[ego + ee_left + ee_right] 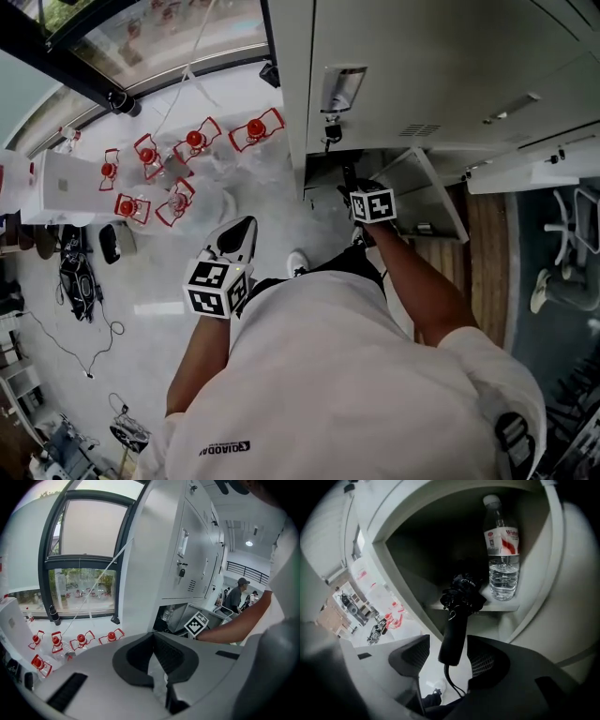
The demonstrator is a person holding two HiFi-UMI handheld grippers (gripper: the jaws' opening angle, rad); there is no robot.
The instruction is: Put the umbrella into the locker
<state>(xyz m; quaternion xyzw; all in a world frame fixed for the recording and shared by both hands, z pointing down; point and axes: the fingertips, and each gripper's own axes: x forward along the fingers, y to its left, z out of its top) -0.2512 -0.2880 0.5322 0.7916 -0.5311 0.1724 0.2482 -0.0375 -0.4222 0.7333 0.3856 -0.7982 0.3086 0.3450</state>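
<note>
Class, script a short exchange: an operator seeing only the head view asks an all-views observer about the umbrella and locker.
Operator: Is the umbrella inside the locker?
Observer: Its folded end rests on the compartment floor; the handle sticks out.
Operator: Is the right gripper holding it?
Observer: No, its jaws stand apart, the handle between them untouched.
Operator: Anything else inside?
Observer: A water bottle stands beside the umbrella.

In the head view the right hand-held gripper and the dark locker opening conceal the umbrella. The label on the water bottle wraps partly out of sight.
</note>
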